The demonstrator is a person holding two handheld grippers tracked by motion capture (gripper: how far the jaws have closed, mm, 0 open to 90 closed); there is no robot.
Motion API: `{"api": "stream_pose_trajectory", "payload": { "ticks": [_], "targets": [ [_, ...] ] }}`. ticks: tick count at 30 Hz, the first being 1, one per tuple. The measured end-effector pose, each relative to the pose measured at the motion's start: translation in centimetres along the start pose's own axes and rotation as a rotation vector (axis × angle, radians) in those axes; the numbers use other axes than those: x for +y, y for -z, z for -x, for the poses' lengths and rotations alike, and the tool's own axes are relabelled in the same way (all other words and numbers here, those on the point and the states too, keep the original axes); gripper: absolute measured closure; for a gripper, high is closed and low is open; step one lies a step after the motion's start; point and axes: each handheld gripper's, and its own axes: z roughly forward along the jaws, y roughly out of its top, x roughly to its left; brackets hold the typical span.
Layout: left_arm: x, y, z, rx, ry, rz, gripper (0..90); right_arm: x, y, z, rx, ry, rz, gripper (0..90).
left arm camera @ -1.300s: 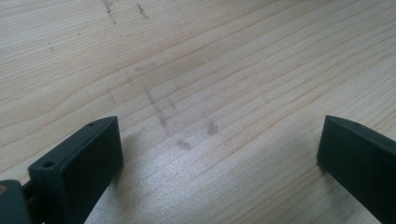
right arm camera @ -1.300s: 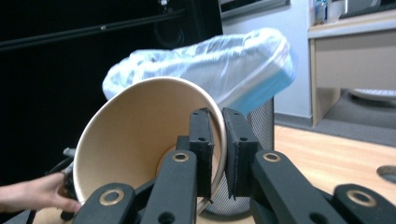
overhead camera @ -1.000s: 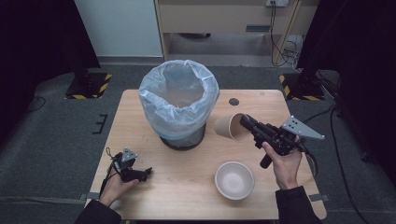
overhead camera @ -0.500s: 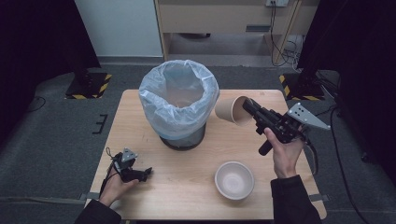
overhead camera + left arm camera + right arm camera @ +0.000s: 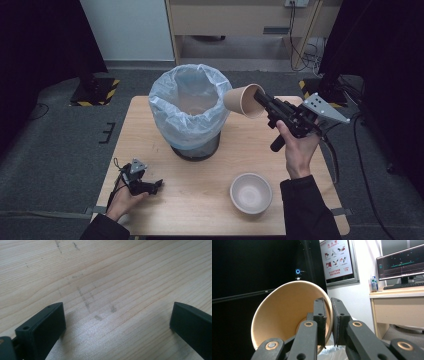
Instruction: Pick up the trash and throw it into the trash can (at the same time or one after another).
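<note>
right gripper [image 5: 260, 97] fingers pinching paper cup [image 5: 243, 101] wall, cup base hidden, left gripper [image 5: 150, 185] fingers spread

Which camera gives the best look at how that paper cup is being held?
The right gripper view: the cup fills the frame close up, its wall pinched between the right tongs, one jaw inside the rim and one outside. The high view shows the cup small, lifted beside the bin. The left gripper view looks at bare table.
</note>
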Motion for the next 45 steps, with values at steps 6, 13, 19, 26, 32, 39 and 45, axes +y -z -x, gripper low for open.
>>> {"api": "stream_pose_trajectory", "payload": {
  "ticks": [6,13,19,26,32,39,45],
  "targets": [
    [0.0,0.0,0.0,0.0,0.0,0.0,0.0,0.9,-1.4,-0.4,0.002,0.011,0.01,83.5],
    [0.0,0.0,0.0,0.0,0.002,0.002,0.0,1.6,-3.0,-0.7,-0.001,0.018,0.011,83.5],
    [0.0,0.0,0.0,0.0,0.001,0.002,0.0,2.0,-4.5,-1.1,-0.001,0.027,0.011,83.5],
    [0.0,0.0,0.0,0.0,0.001,0.002,0.0,1.8,-6.6,-1.4,-0.003,0.024,-0.001,83.5],
    [0.0,0.0,0.0,0.0,0.0,0.002,0.0,1.2,-8.4,-1.5,-0.016,0.038,-0.026,83.4],
    [0.0,0.0,0.0,0.0,0.0,0.002,0.0,0.1,-10.7,-1.5,-0.036,0.05,-0.06,83.3],
    [0.0,0.0,0.0,-0.003,-0.002,0.002,0.0,-1.0,-12.0,-0.9,-0.064,0.06,-0.093,83.3]
  ]
}}
